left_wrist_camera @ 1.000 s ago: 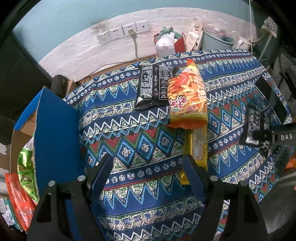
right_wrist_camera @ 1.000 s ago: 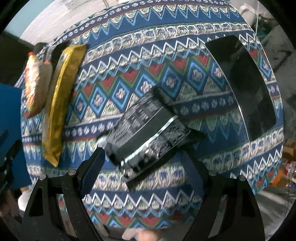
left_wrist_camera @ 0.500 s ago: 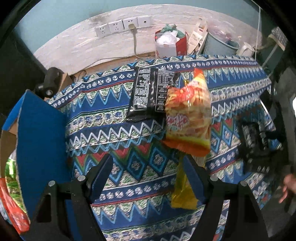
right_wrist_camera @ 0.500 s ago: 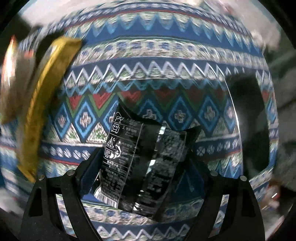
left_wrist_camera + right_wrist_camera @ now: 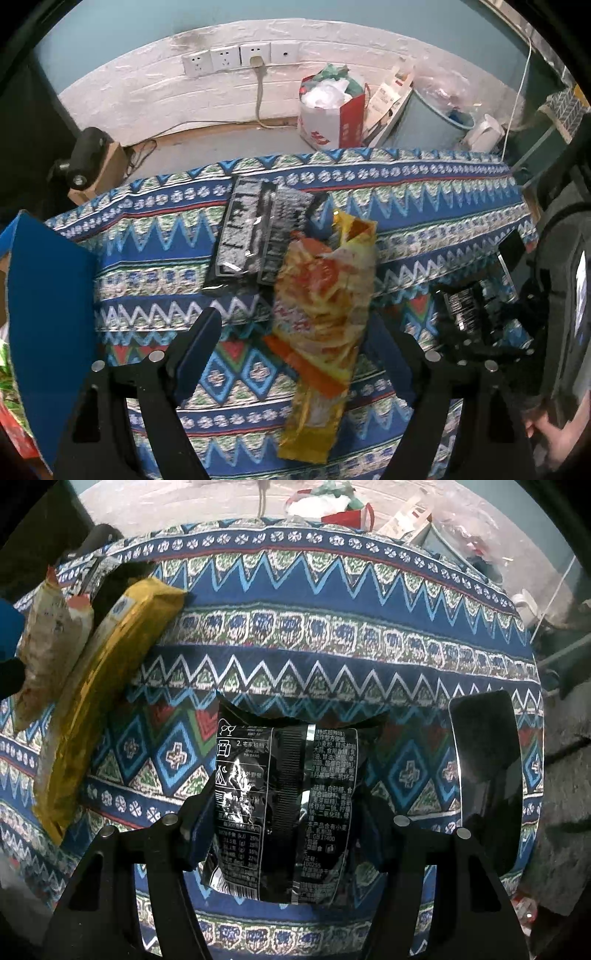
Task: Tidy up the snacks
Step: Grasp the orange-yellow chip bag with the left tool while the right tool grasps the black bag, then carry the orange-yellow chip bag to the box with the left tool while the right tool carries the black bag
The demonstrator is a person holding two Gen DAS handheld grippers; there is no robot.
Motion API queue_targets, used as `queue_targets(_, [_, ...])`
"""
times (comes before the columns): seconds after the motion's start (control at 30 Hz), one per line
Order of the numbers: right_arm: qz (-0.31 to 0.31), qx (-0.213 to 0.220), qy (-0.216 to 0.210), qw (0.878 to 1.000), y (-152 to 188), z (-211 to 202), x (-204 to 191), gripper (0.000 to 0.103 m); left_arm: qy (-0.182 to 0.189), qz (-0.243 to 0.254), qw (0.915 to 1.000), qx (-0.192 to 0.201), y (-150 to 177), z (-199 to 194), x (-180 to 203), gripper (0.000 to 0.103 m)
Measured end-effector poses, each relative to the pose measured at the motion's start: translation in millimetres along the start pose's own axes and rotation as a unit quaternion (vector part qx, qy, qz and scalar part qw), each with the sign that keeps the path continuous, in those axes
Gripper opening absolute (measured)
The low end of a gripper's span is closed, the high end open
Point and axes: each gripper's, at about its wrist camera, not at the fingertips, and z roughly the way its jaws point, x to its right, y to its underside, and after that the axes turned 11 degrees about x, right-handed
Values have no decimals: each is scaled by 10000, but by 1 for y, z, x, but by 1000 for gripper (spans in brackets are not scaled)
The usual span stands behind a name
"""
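Right wrist view alone: right gripper (image 5: 286,823) closing on black snack packet (image 5: 284,805), pads against both its edges, above patterned tablecloth (image 5: 332,635).

Left wrist view alone: left gripper (image 5: 301,343) opening wide, straddling orange chip bag (image 5: 325,295), untouched; blue box flap (image 5: 51,295) left.

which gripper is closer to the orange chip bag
Left. The left gripper hangs right over the orange chip bag, jaws opening around it. The right gripper is off to the side, closing on a black packet.
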Motion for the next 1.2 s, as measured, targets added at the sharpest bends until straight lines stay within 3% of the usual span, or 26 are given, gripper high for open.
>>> queue_targets(0.53, [61, 255, -196, 9995, -17, -17, 11, 65, -286, 283, 9989, -233, -4, 49, 20, 83])
queue_targets(0.57, [62, 248, -210, 9995, -18, -16, 13, 65, -261, 261, 9990, -241, -3, 50, 20, 82])
queue_targets(0.67, [80, 249, -252, 9993, -21, -17, 17, 65, -114, 259, 9994, -182, -2, 49, 21, 63])
queue_targets(0.87, [64, 320, -255, 9991, -15, -21, 12, 65, -231, 462, 9986, -65, -1, 42, 25, 44])
queue_targets(1.0, [16, 409, -242, 9989, -15, -28, 7, 65, -200, 464, 9987, -17, 3, 30, 21, 37])
queue_targets(1.2, [-56, 569, -221, 9981, -15, -44, 1, 65, -186, 572, 9980, 176, 8, 7, 16, 35])
